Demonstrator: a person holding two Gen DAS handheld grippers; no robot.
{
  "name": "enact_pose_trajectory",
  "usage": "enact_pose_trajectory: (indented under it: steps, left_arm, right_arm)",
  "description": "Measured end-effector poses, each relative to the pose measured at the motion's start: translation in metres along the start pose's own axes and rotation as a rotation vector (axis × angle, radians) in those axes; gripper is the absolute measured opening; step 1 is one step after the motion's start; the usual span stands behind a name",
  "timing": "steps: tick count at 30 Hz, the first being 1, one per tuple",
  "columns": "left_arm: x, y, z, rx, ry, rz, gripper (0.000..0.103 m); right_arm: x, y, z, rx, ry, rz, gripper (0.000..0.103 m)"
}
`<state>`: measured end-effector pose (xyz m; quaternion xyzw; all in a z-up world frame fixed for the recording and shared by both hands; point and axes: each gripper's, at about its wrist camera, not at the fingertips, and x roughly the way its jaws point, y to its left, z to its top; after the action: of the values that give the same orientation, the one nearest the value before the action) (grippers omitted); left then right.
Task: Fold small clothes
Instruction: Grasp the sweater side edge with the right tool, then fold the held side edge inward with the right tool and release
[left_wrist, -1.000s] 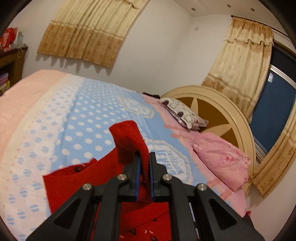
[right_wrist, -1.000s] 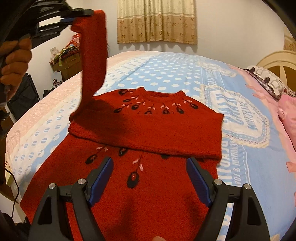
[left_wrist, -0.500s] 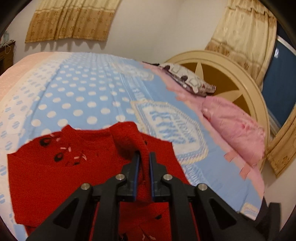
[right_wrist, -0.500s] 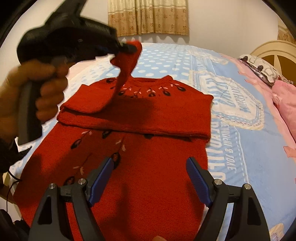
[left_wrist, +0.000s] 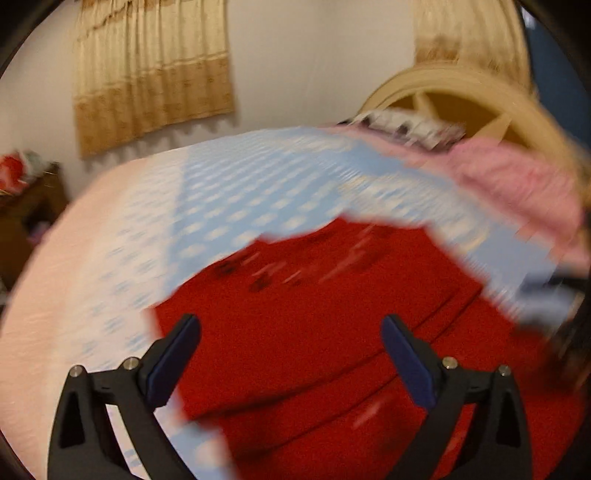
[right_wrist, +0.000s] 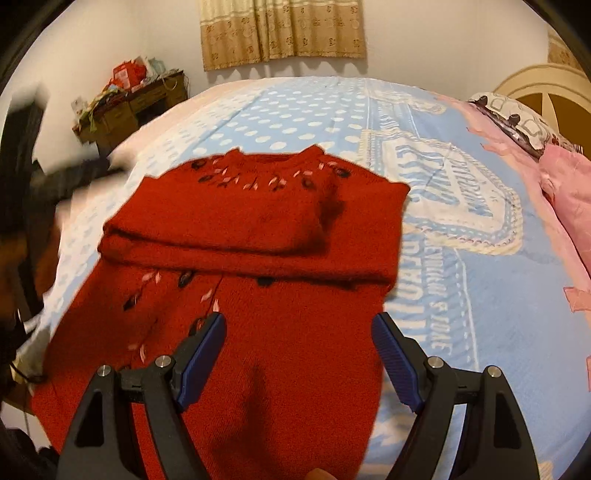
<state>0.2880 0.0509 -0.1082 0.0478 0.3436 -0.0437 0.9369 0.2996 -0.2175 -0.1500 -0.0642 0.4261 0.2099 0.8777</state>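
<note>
A red sweater (right_wrist: 255, 229) lay flat on a bed (right_wrist: 480, 295), filling the centre and lower left of the right wrist view. Its upper part was folded into a thick band across the middle, the patterned neckline toward the top of the frame.

The right gripper (right_wrist: 299, 332) pointed steeply down over the sweater's lower half at the bottom centre, jaws spread, nothing between them.

The left gripper (left_wrist: 290, 336) sat at the bottom of its own heavily blurred view, tilted down toward the folded band. Its jaws had just been opening and stood wide apart, with only the sweater (left_wrist: 332, 314) lying beyond them, not pinched.

A dark blurred shape at the left edge of the right wrist view was too smeared to make out. Pink bedding (right_wrist: 569, 192) lay at the right edge.
</note>
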Motion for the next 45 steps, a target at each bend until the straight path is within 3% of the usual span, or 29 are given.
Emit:
enact_pose_trajectory:
  steps: [2,5,9,13,18,25,27,28,29,31,38,45]
  left_arm:
    - [0.005,0.021,-0.025,-0.01,0.056,0.051,0.1]
    - [0.016,0.045,-0.044,-0.087,0.118,0.053,0.1]
    - [0.035,0.062,-0.053,-0.18,0.153,0.027,0.1]
    - [0.057,0.081,-0.057,-0.228,0.202,0.096,0.1]
    - [0.062,0.107,-0.073,-0.367,0.211,0.041,0.103]
    - [0.059,0.099,-0.074,-0.328,0.187,0.081,0.103]
    - [0.059,0.099,-0.075,-0.332,0.187,0.078,0.103]
    - [0.06,0.1,-0.075,-0.336,0.187,0.077,0.103]
    - [0.06,0.1,-0.075,-0.34,0.186,0.076,0.103]
    - [0.06,0.101,-0.076,-0.35,0.185,0.074,0.103]
    - [0.061,0.104,-0.076,-0.356,0.189,0.072,0.103]
    - [0.061,0.103,-0.077,-0.353,0.191,0.075,0.103]
  right_arm:
    - [0.003,-0.007,0.01,0.032,0.002,0.011,0.081]
    - [0.014,-0.013,0.022,0.077,0.022,0.035,0.081]
    - [0.035,-0.017,0.035,0.117,0.059,0.036,0.081]
    - [0.044,-0.019,0.043,0.122,0.066,0.005,0.073]
    - [0.063,-0.025,0.055,0.139,0.086,-0.018,0.068]
    - [0.105,-0.021,0.071,0.156,0.118,-0.002,0.052]
    - [0.117,-0.016,0.07,0.129,0.146,-0.04,0.038]
    - [0.119,-0.015,0.069,0.121,0.146,-0.058,0.024]
    - [0.118,-0.014,0.069,0.115,0.14,-0.055,0.015]
    - [0.112,-0.012,0.068,0.104,0.114,-0.065,0.008]
    - [0.07,-0.008,0.076,0.028,-0.014,-0.126,0.007]
    - [0.074,-0.034,0.074,0.096,0.007,-0.176,0.007]
